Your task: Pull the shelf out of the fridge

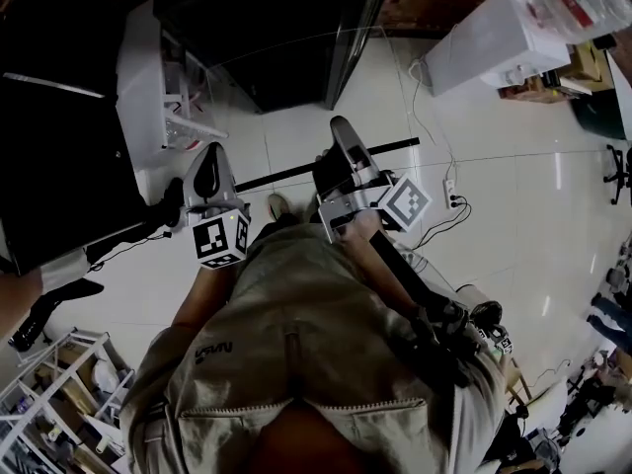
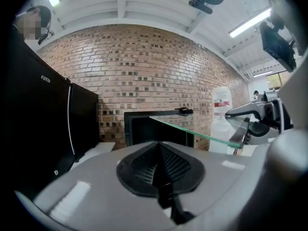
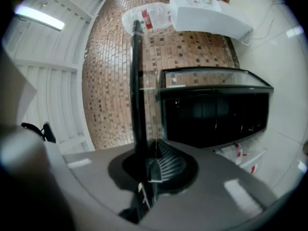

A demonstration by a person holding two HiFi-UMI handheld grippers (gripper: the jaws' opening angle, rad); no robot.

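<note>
The right gripper (image 3: pixel 147 170) is clamped narrowly on the dark trim of the clear glass fridge shelf (image 3: pixel 137 81). It holds the shelf alone in the air, right of the tall black fridge (image 2: pixel 43 119) and already out of it. The left gripper (image 2: pixel 159 167) is closed on nothing, near the shelf's left side. A one-edge grip could let the pane twist, slip and shatter on the glossy white tiled floor (image 1: pixel 494 225).

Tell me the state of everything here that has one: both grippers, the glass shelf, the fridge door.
glass shelf: out, held in the air by one edge.
right gripper: shut on the glass shelf's dark edge.
left gripper: shut, empty.
fridge door: looks open, white inner side showing.
</note>
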